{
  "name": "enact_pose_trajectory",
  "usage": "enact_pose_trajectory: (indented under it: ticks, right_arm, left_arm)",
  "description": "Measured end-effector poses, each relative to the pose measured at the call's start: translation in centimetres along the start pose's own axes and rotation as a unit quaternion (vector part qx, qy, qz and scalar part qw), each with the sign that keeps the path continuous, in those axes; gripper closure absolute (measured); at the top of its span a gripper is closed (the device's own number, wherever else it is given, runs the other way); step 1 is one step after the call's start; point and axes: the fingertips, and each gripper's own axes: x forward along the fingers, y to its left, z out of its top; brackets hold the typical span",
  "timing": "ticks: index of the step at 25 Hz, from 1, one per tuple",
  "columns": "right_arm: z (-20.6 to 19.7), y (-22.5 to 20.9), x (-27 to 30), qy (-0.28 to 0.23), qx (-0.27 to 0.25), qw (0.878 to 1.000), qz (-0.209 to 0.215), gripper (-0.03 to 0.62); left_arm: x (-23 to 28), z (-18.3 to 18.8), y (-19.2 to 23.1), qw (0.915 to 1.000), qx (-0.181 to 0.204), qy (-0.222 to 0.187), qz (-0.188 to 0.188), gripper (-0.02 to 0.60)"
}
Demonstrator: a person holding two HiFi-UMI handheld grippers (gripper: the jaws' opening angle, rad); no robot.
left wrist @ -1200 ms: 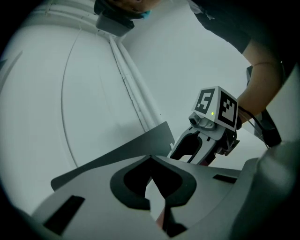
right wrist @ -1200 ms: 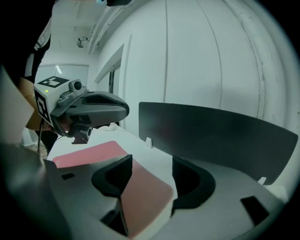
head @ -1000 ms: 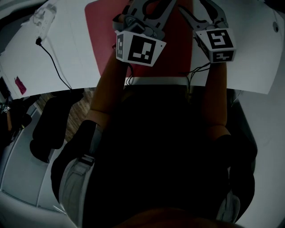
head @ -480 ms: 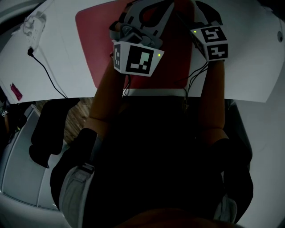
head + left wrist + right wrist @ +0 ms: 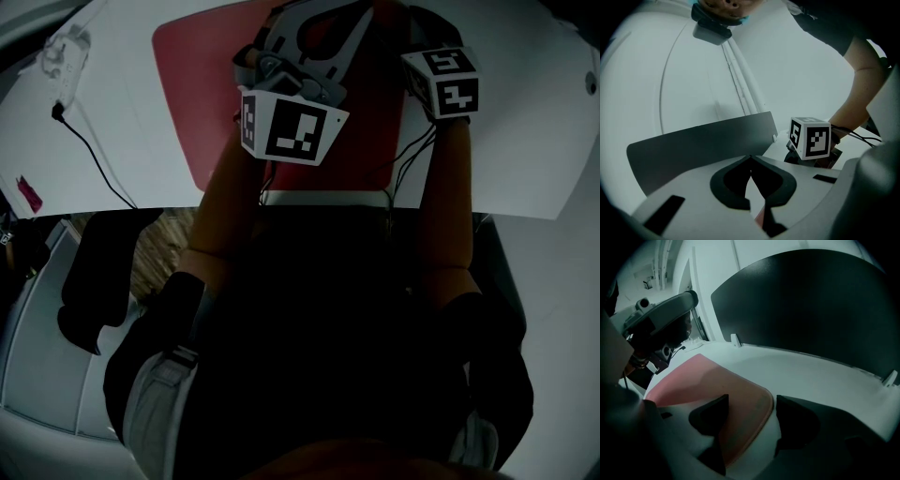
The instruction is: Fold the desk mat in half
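- Head view: red desk mat flat on white bench at 12 o'clock; far end cropped, long axis unclear.
- Left gripper view: left tongs pressed together.
- Right gripper view: right tongs, just opened wide, straddle the mat's rounded corner; mat stretches toward 10 o'clock.

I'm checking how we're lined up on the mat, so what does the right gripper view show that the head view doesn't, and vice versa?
Right gripper view only: the right gripper, its jaws just opened wide, with a rounded corner of the desk mat between them, unpinched, and a dark panel behind the table. Head view only: a black cable lying on the table. Both: the red mat lying unfolded on the white table.
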Motion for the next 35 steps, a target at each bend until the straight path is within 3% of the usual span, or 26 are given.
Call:
enact_pose_trajectory:
  ticks: [7,12,23,29,35]
  right_arm:
    - [0.1,0.9,0.1,0.005,0.002,1.000,0.019,0.289]
    - [0.0,3.3,0.0,0.002,0.020,0.997,0.078,0.290]
    - [-2.3,8.2,-1.3,0.034,0.045,0.986,0.155,0.290]
    - [-4.3,10.3,-2.9,0.052,0.060,0.982,0.174,0.290]
    - [-6.4,11.7,-4.7,0.072,0.076,0.981,0.166,0.290]
  left_arm:
    - [-0.3,-0.2,0.0,1.0000,0.001,0.003,0.003,0.569]
    - [-0.3,-0.2,-0.2,1.0000,0.002,0.005,0.002,0.568]
    - [-0.7,-0.8,-0.2,0.9999,0.007,0.012,0.001,0.569]
    - [-1.5,-0.7,-0.6,0.9998,0.010,0.014,-0.004,0.569]
    - [-2.3,-1.2,-0.9,0.9996,0.015,0.021,-0.007,0.569]
